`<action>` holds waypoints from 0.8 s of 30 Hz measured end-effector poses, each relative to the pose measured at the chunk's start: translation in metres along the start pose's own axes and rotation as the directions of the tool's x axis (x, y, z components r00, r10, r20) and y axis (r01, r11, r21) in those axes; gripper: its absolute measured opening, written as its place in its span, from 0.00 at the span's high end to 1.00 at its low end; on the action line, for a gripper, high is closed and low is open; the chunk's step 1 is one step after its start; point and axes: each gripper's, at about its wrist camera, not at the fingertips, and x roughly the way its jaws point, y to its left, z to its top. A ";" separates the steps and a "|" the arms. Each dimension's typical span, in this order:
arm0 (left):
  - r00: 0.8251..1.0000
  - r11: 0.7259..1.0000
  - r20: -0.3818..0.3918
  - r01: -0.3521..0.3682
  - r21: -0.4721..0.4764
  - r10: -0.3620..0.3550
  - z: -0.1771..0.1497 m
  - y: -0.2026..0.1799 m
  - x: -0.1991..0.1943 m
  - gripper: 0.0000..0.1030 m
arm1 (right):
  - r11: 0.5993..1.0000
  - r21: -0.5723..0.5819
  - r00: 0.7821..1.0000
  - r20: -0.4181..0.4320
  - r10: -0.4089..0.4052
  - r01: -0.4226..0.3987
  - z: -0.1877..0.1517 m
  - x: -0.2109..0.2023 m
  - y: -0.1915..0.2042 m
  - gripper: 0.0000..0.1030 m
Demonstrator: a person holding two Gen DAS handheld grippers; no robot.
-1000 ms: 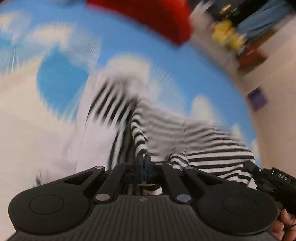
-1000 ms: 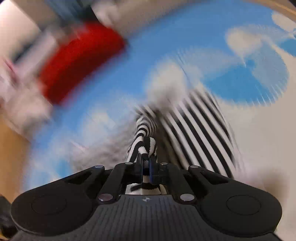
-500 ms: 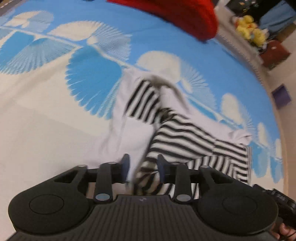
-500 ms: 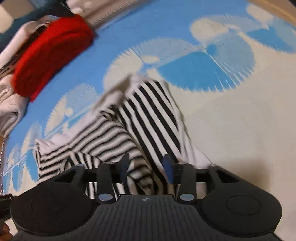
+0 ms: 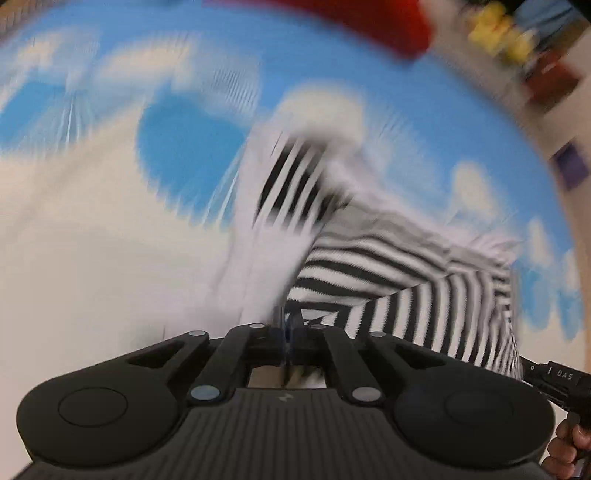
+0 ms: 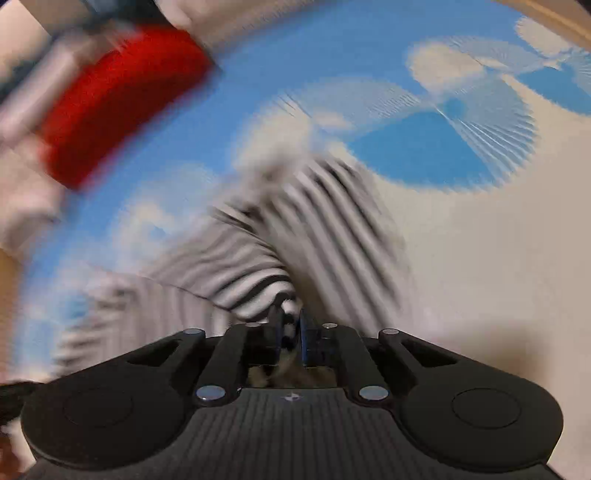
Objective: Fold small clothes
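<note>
A small black-and-white striped garment [image 5: 388, 273] lies crumpled on a blue and cream patterned bedspread [image 5: 92, 236]. Both views are blurred by motion. My left gripper [image 5: 286, 332] is shut on the near edge of the garment, where white fabric and stripes meet. My right gripper [image 6: 290, 325] is shut on a bunched striped fold of the same garment [image 6: 258, 291]. The cloth rises from the bed toward each gripper. The right gripper's handle and a hand show at the lower right of the left wrist view [image 5: 561, 384].
A red folded item [image 6: 118, 99] lies at the far side of the bedspread, also seen in the left wrist view [image 5: 369, 26]. Pale folded clothes [image 6: 22, 192] sit beside it. Yellow soft toys [image 5: 498, 33] and dark boxes lie off the bed's far right.
Half a second ago both grippers were open over the garment. Now both have shut on its near edge and are moving fast with the cloth.
</note>
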 end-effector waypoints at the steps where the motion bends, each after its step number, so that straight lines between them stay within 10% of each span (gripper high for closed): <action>1: 1.000 1.000 -0.020 -0.022 0.002 0.022 -0.002 -0.001 0.004 0.88 | 0.998 -0.010 0.997 -0.052 -0.059 0.058 -0.003 0.010 -0.002 0.79; 6: 0.965 0.976 0.257 -0.014 0.217 -0.043 -0.007 -0.041 -0.039 0.86 | 0.997 -0.078 0.978 0.210 0.015 0.002 0.000 -0.029 0.020 0.72; 8: 0.984 0.972 0.153 0.054 0.230 -0.091 -0.012 -0.045 -0.016 0.86 | 0.984 -0.151 0.967 0.221 0.125 -0.093 -0.003 -0.030 0.031 0.48; 12: 0.999 0.969 -0.008 -0.039 0.245 0.042 -0.030 -0.034 0.028 0.87 | 0.987 -0.151 0.997 -0.062 0.040 -0.049 -0.019 0.024 0.030 0.59; 16: 0.982 0.936 0.186 -0.044 0.350 -0.024 -0.038 -0.039 -0.004 0.82 | 0.969 -0.247 1.000 -0.006 0.024 -0.025 -0.018 0.010 0.033 0.59; 20: 0.993 0.932 0.035 -0.116 0.343 0.110 -0.042 -0.036 0.010 0.83 | 0.952 -0.304 0.996 0.089 0.008 0.020 -0.028 -0.031 0.030 0.58; 24: 0.952 0.919 0.307 -0.102 0.381 -0.022 -0.069 -0.047 -0.084 0.68 | 0.946 -0.320 0.938 0.312 0.149 -0.044 -0.047 -0.132 0.028 0.51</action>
